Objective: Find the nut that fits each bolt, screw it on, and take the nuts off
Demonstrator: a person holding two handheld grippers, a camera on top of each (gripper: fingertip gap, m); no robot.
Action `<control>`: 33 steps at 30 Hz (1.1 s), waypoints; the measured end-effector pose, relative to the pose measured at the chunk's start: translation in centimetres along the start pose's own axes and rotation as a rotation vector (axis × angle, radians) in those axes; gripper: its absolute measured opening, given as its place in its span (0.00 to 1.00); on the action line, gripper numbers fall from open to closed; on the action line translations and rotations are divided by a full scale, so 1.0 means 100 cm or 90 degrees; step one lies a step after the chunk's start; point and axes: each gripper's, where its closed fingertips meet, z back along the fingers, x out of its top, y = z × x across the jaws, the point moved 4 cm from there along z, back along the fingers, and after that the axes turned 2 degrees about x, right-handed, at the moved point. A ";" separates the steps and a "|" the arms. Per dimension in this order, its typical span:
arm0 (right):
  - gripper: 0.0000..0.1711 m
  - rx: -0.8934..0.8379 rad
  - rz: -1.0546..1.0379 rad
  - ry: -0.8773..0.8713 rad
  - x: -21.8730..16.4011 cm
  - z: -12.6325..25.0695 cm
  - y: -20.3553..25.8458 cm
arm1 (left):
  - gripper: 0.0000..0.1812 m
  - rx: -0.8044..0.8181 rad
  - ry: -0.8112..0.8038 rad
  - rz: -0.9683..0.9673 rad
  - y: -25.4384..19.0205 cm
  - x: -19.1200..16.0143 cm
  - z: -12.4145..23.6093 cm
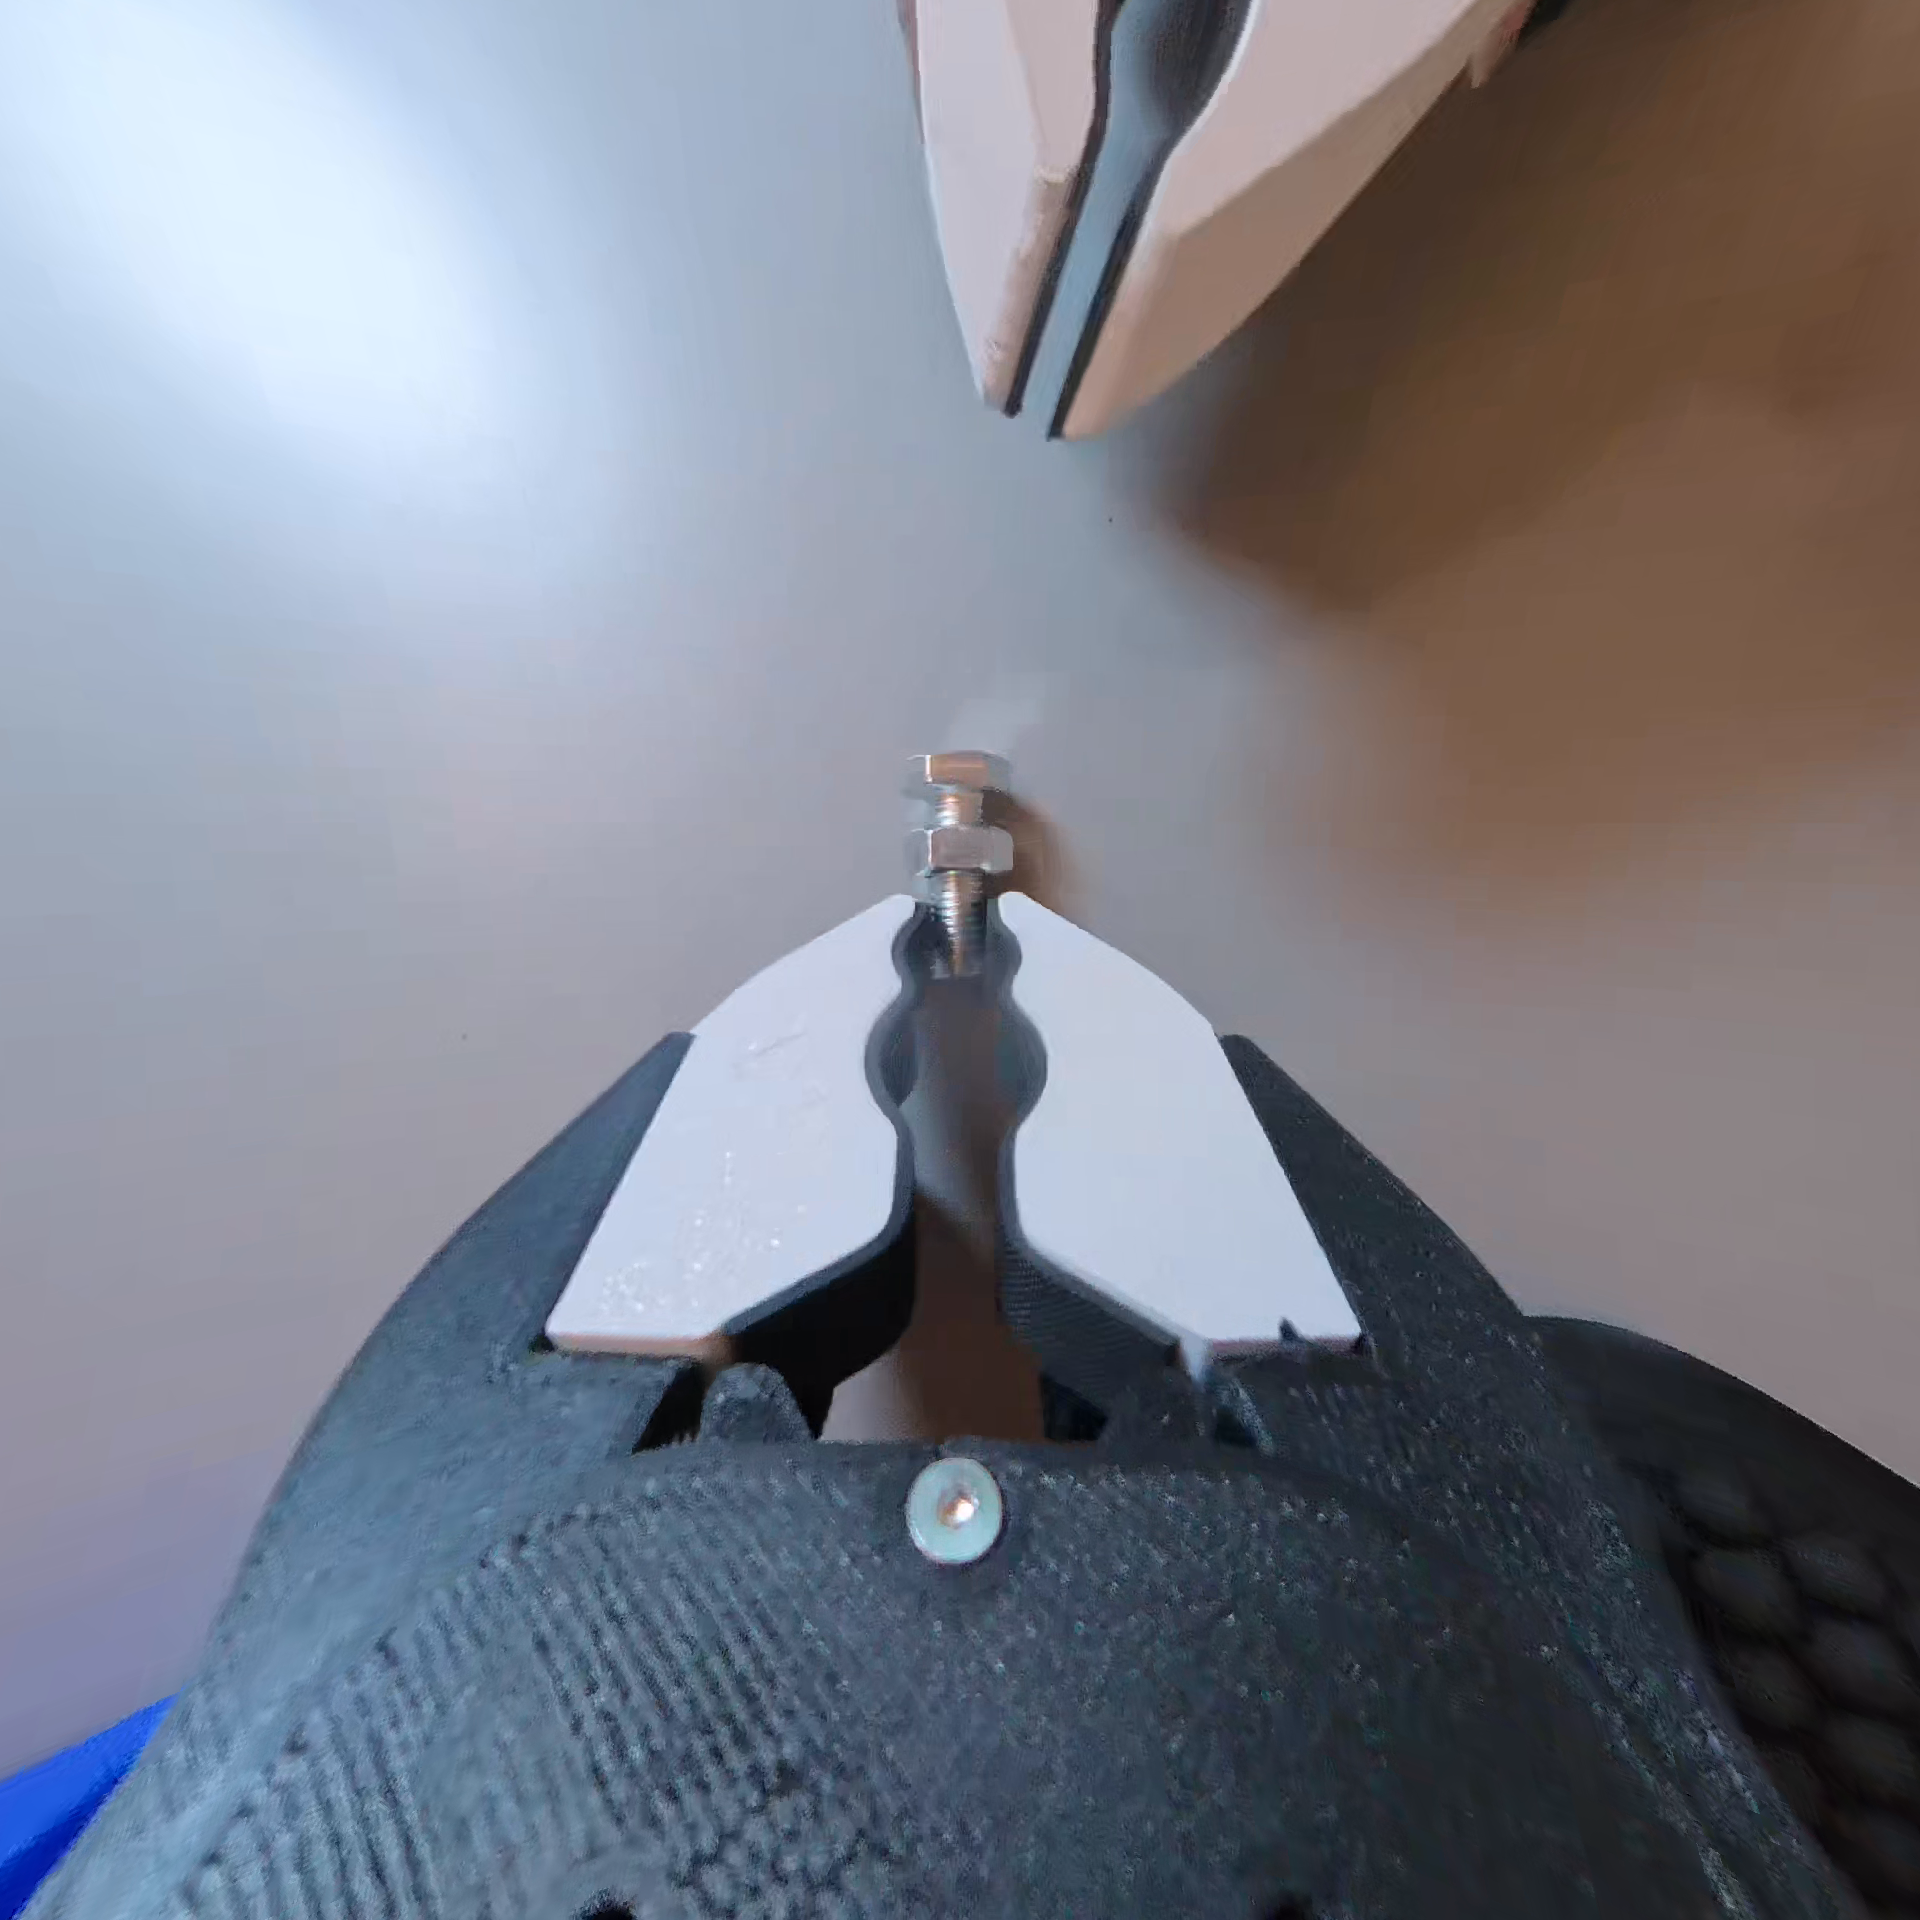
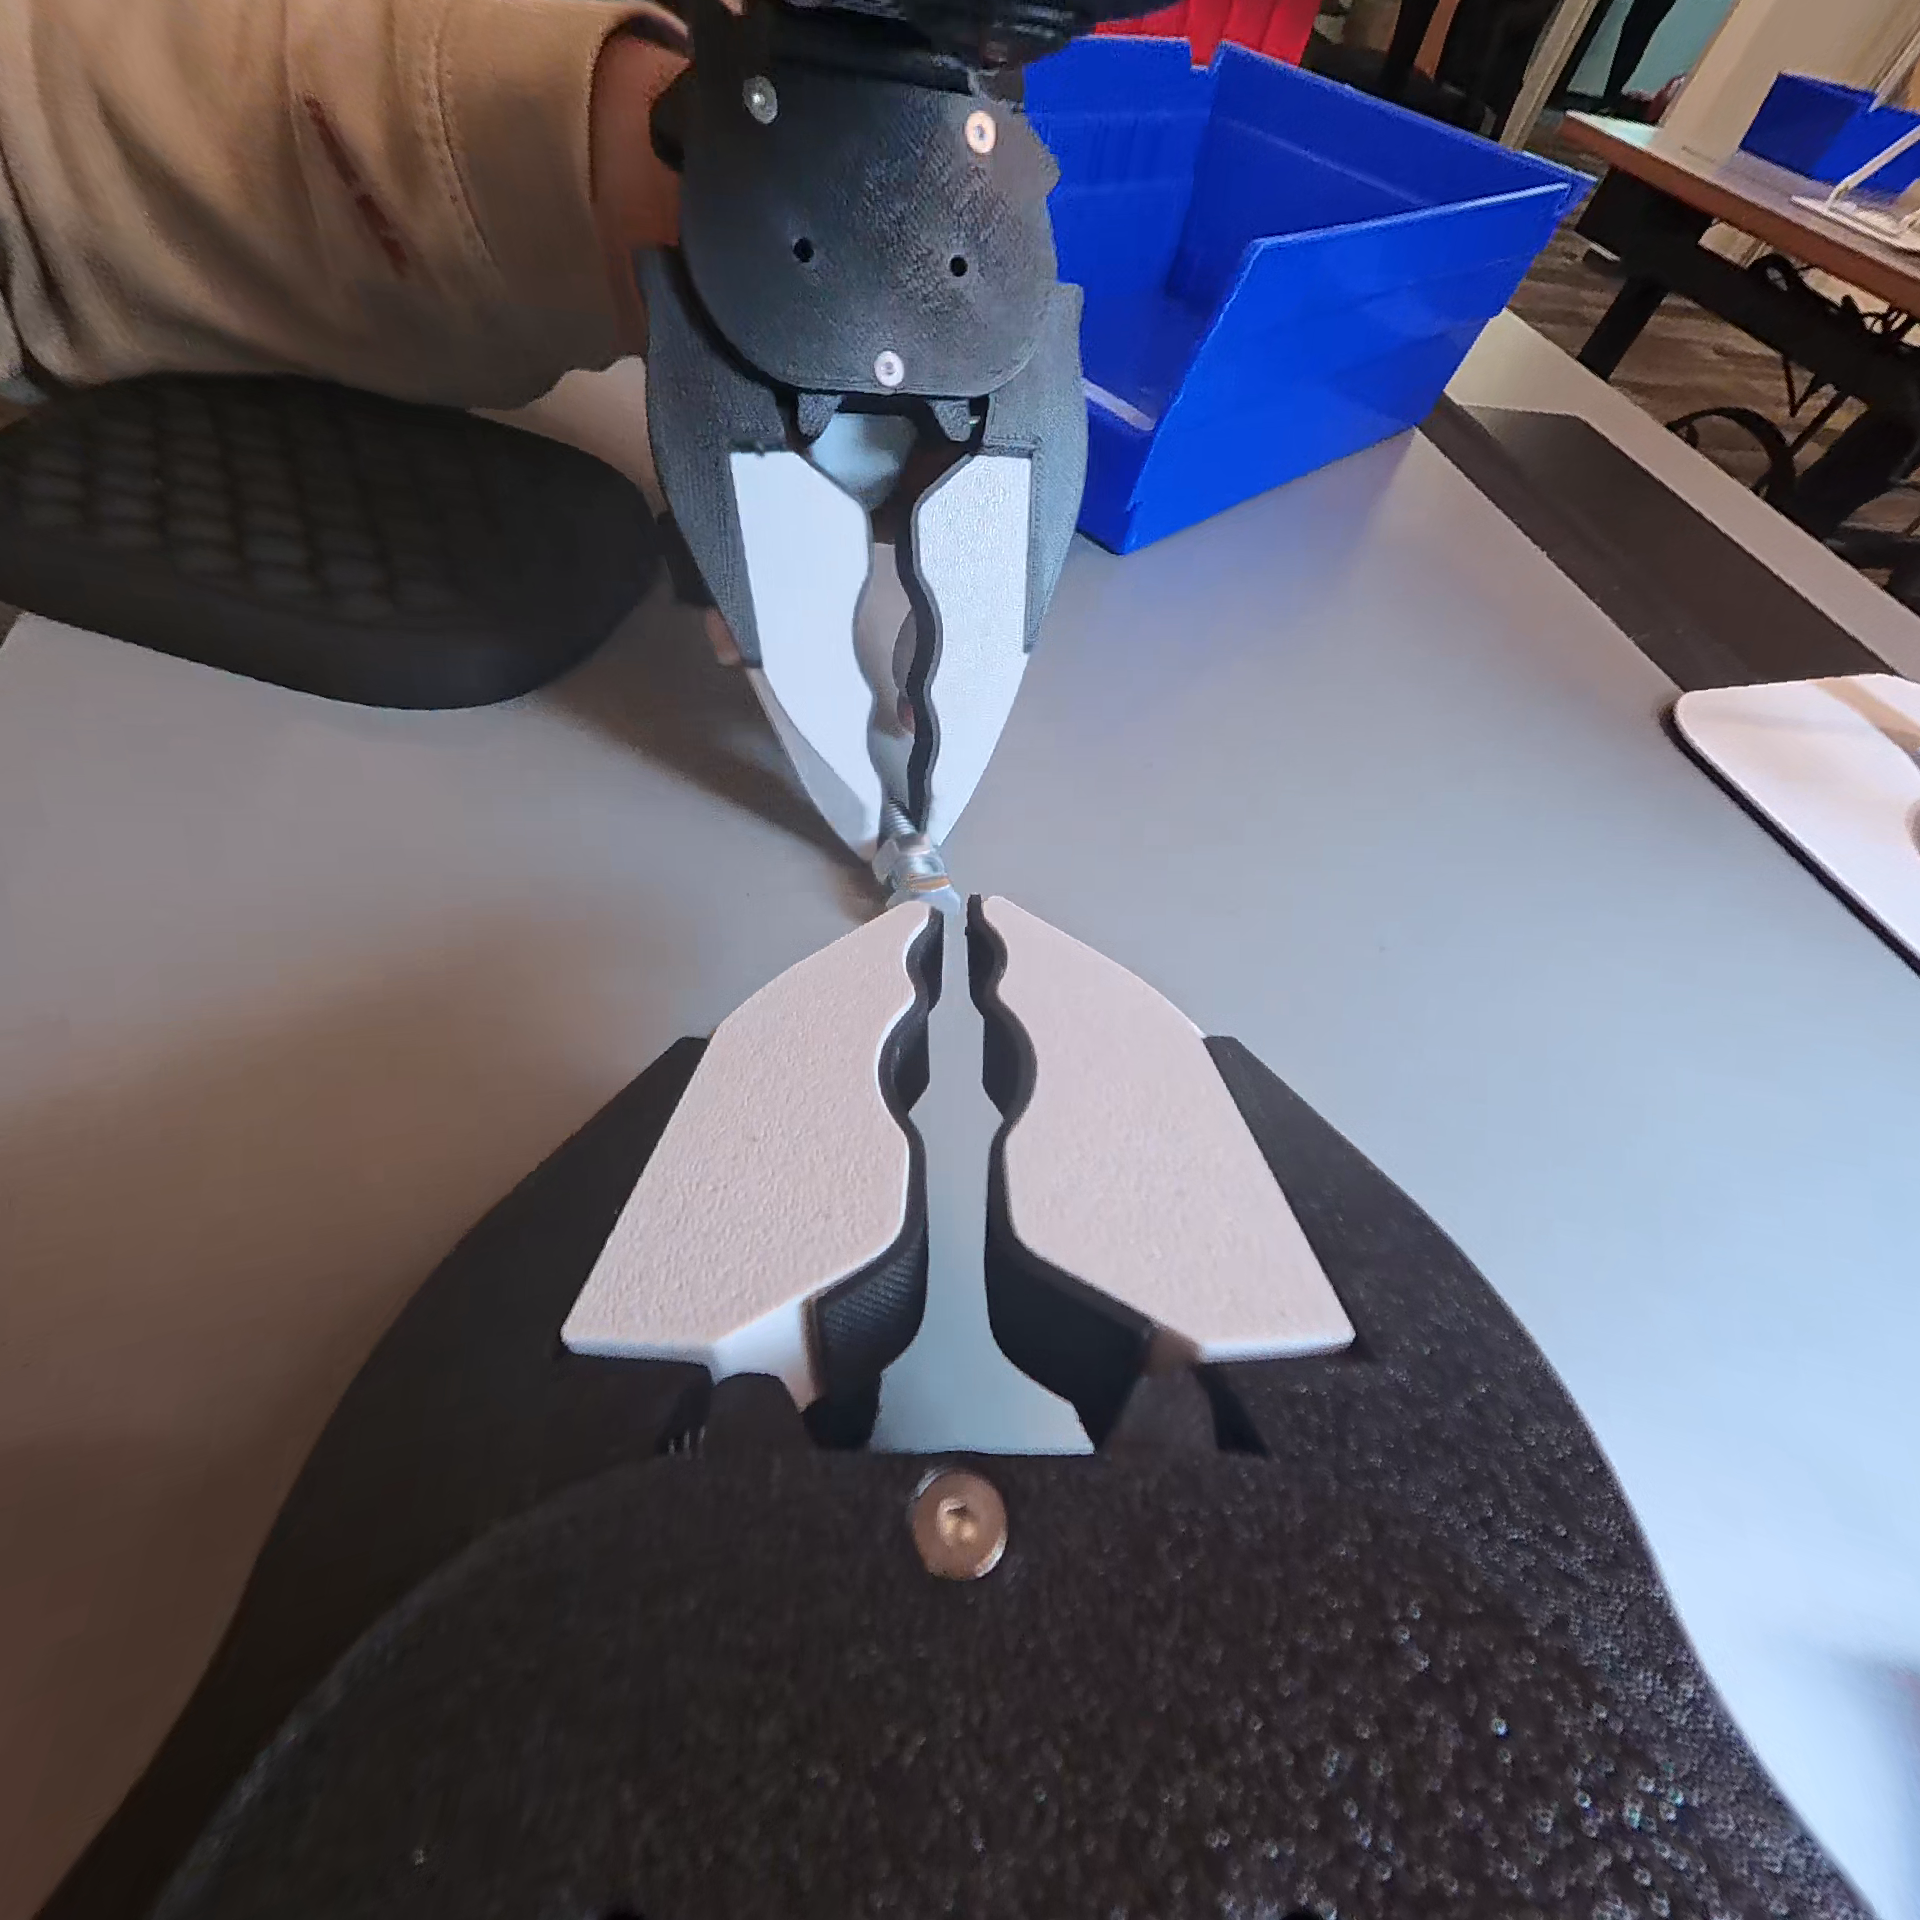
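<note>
Gripping: left gripper (image 1: 956, 925) pinches the threaded end of the bolt (image 1: 954, 831) between its white fingertips (image 1: 862, 935); bolt sticks out fwd past the tips, head at the far end.
Bolt: silver, hex head; shank end sits inside the notch betw the fingers. Held just over the table (image 1: 416, 623).
Nut: silver hex nut (image 1: 956, 852) on the thread, approx mid-shank, a bit of bare thread betw it & the head.
Left gripper, seen from right wrist view: comes in from the far side (image 2: 902, 831), tips pointing near, clamped on the bolt (image 2: 900, 844); nut (image 2: 914, 864) just beyond its tips.
Right gripper: in own view (image 2: 956, 914), fingers nearly together w/ only a thin slit betw the tips, nothing seen clamped. Tips sit right at the nut/bolt head; touching or not, can't tell. In left wrist view it shows far right (image 1: 1039, 416), tips close together, well off the bolt in that pic.
Table: light grey, plain; same surface in right wrist view (image 2: 1351, 935).
Bin: blue plastic bin (image 2: 1299, 312), far right on the table, open side facing near; inside not clear.
Mat: white mat w/ dark edge (image 2: 1808, 779) at right edge, partly cut off.
Person: tan sleeve (image 2: 312, 187) far left, behind the left gripper.
Black mesh thing: dark honeycomb-pattern object (image 2: 312, 540) far left on the table, under the sleeve.
</note>
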 end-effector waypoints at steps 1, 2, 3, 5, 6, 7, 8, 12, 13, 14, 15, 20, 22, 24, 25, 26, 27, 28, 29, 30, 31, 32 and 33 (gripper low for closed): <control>0.03 -0.002 0.011 0.007 -0.001 -0.001 0.001 | 0.05 -0.002 0.008 0.001 0.000 0.000 0.001; 0.04 -0.008 0.030 0.018 -0.001 -0.002 0.003 | 0.05 0.003 0.010 -0.004 0.000 0.002 0.002; 0.06 -0.018 0.057 0.032 -0.002 -0.004 0.004 | 0.05 0.005 0.006 -0.005 -0.002 0.004 0.003; 0.10 -0.049 0.122 0.069 -0.003 -0.008 0.008 | 0.05 0.001 0.004 0.010 -0.006 0.010 0.005; 0.13 -0.062 0.155 0.090 -0.004 -0.011 0.010 | 0.05 0.002 0.004 0.013 -0.009 0.014 0.005; 0.14 -0.073 0.188 0.112 -0.004 -0.015 0.012 | 0.05 0.001 0.003 0.018 -0.011 0.018 0.004; 0.15 -0.082 0.221 0.134 -0.006 -0.018 0.015 | 0.05 -0.001 0.000 0.028 -0.013 0.021 0.004; 0.11 -0.125 0.303 0.213 -0.013 -0.028 0.019 | 0.05 0.011 0.004 0.042 -0.017 0.027 0.003; 0.11 -0.133 0.309 0.216 -0.013 -0.028 0.018 | 0.05 0.019 0.005 0.041 -0.016 0.027 0.003; 0.11 -0.140 0.305 0.216 -0.012 -0.027 0.017 | 0.05 0.022 -0.005 0.040 -0.015 0.028 0.004; 0.11 -0.147 0.290 0.204 -0.009 -0.026 0.014 | 0.05 0.025 -0.024 0.042 -0.014 0.030 0.007; 0.10 -0.090 0.060 -0.006 0.017 0.000 -0.003 | 0.12 0.032 -0.279 0.001 -0.006 0.060 0.049; 0.10 -0.051 -0.014 -0.098 0.029 0.012 -0.006 | 0.12 0.022 -0.366 0.000 -0.007 0.069 0.065; 0.10 -0.017 -0.056 -0.165 0.039 0.018 -0.005 | 0.12 0.022 -0.410 -0.008 -0.009 0.075 0.073; 0.10 -0.003 -0.065 -0.187 0.042 0.020 -0.003 | 0.12 0.020 -0.424 -0.014 -0.010 0.077 0.075; 0.10 0.008 -0.070 -0.201 0.044 0.021 -0.001 | 0.12 0.015 -0.441 -0.017 -0.012 0.079 0.077; 0.10 0.018 -0.075 -0.214 0.046 0.021 0.001 | 0.11 0.004 -0.459 -0.015 -0.014 0.081 0.079; 0.10 0.029 -0.081 -0.228 0.048 0.022 0.003 | 0.08 -0.006 -0.467 -0.011 -0.016 0.082 0.081; 0.10 0.037 -0.087 -0.237 0.050 0.022 0.004 | 0.04 -0.011 -0.469 -0.012 -0.017 0.083 0.082; 0.10 0.041 -0.087 -0.245 0.051 0.023 0.004 | 0.04 -0.013 -0.472 -0.013 -0.017 0.083 0.083; 0.10 0.044 -0.085 -0.249 0.052 0.023 0.005 | 0.00 -0.015 -0.470 -0.013 -0.018 0.083 0.084; 0.10 0.044 -0.082 -0.249 0.052 0.023 0.005 | 0.00 -0.018 -0.471 -0.016 -0.019 0.084 0.084; 0.10 0.045 -0.077 -0.245 0.052 0.023 0.006 | 0.00 -0.015 -0.470 -0.019 -0.020 0.085 0.084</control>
